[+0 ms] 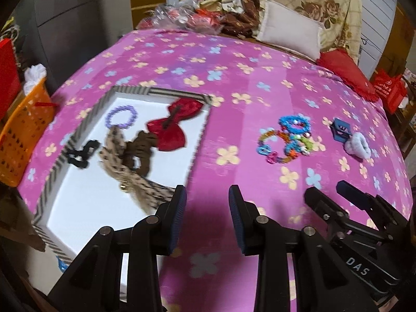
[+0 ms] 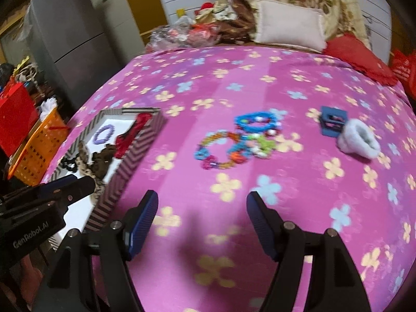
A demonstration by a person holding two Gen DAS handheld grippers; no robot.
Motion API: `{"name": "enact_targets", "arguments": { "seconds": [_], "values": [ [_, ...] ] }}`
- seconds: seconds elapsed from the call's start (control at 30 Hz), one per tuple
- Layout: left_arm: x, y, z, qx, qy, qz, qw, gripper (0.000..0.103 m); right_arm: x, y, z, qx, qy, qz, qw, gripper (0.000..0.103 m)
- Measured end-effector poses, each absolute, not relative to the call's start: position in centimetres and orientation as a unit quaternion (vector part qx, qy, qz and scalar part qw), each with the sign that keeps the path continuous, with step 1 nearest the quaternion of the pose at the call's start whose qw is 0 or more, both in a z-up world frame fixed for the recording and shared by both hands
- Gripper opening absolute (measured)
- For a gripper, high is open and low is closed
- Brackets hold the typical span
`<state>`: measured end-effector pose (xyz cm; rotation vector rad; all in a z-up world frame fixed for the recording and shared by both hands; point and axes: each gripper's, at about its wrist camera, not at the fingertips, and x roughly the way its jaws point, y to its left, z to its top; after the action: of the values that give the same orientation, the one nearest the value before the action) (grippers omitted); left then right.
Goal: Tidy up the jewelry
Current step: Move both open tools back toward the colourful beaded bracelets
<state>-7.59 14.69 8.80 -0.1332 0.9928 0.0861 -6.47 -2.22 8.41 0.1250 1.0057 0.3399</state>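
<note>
Over the pink bedspread (image 1: 234, 59): both grippers hang above the flowered cloth, holding nothing.
Left gripper (image 1: 207, 195): jaws apart with a moderate gap, empty, touching nothing; its left finger stands over the near right edge of the tray.
Right gripper (image 2: 202, 197): jaws wide apart, empty, bare bedspread between them.
Tray (image 1: 153, 91): one striped-rim white tray, on the bedspread, left of both grippers.
Inside the tray, counted: one purple bead bracelet (image 1: 121, 116) at the far side; one red bow (image 1: 173, 124) toward the tray's right wall; one black scrunchie (image 1: 79, 154) toward its left wall; one brown scrunchie (image 1: 141, 147) and one dotted tan bow (image 1: 122, 166) in the middle, overlapping.
Right of the tray, on the cloth: a cluster of colourful bracelets (image 2: 234, 140), blurred, with a blue ring (image 2: 256, 122) at its far side; count unclear.
Farther right of the tray: one blue clip (image 2: 332, 122) touching one pale fluffy scrunchie (image 2: 360, 139).
Cluster and jaws: ahead of the right gripper, well apart from its tips.
</note>
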Motion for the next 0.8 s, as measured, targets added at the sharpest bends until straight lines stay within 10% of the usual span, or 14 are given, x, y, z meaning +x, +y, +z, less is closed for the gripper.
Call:
{"name": "enact_targets", "arguments": {
  "seconds": [0.8],
  "values": [
    [-0.3, 10.2, 3.4, -0.083, 0.518, 0.016, 0.851, 0.029, -3.0, -11.5, 4.2, 0.08, 0.488, 0.106, 0.863, 0.074]
  ]
}}
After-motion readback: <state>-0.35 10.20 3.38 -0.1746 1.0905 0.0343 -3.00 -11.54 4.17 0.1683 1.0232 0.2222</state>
